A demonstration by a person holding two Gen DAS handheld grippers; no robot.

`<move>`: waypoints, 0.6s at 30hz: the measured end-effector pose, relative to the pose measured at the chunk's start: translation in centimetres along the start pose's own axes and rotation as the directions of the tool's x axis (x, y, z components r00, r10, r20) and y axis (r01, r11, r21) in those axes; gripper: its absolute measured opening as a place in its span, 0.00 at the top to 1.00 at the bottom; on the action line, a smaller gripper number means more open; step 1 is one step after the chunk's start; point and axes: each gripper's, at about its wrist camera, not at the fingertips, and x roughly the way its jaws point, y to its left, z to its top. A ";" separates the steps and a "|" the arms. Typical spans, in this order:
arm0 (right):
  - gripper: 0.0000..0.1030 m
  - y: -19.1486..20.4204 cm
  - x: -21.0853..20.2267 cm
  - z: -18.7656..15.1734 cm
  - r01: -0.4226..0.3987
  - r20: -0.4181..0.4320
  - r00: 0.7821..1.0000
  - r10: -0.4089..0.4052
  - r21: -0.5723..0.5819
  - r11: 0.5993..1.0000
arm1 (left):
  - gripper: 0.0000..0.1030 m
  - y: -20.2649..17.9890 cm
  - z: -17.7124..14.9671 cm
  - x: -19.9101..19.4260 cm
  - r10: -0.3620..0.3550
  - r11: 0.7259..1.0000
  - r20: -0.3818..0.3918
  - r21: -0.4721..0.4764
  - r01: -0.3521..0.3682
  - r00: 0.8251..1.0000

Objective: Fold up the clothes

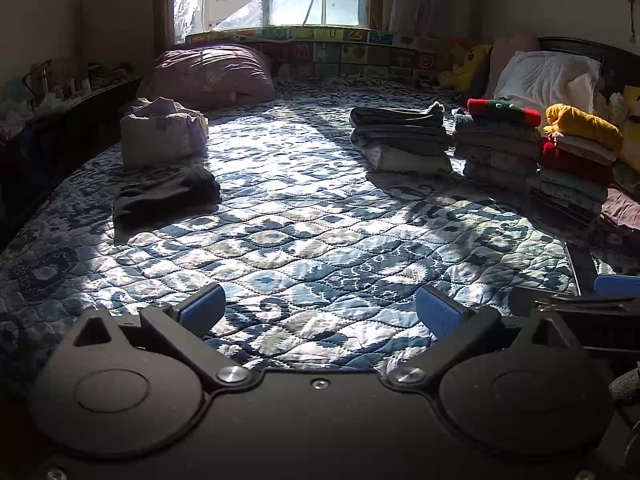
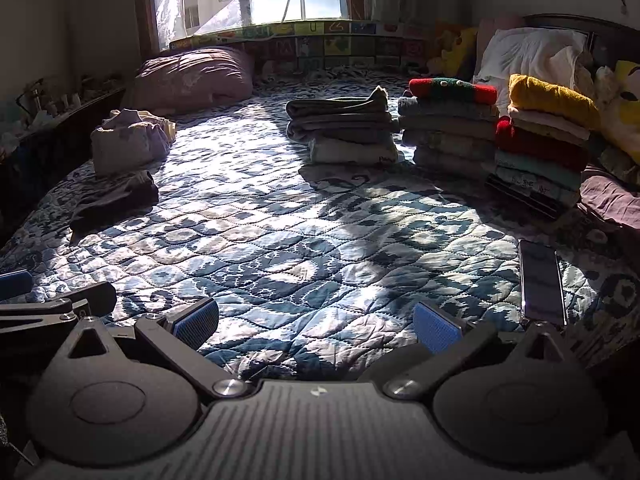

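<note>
Left wrist view: both grippers, left gripper (image 1: 320, 312) and right gripper (image 2: 316, 320), spread empty over the quilt (image 1: 304, 216); three folded stacks (image 1: 496, 148) along its right edge, one phone (image 2: 542, 280).

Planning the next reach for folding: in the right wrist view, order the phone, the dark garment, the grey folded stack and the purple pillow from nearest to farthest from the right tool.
1. Phone, just ahead, right side.
2. Dark garment, left edge of the bed.
3. Grey folded stack, centre, farther back.
4. Purple pillow, far left, under the window.
</note>
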 end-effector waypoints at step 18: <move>0.00 0.2 0.3 -0.1 0.007 0.007 1.000 -0.006 -0.012 1.000 | 0.00 0.2 -0.1 0.7 0.021 1.000 -0.026 0.007 -0.021 0.999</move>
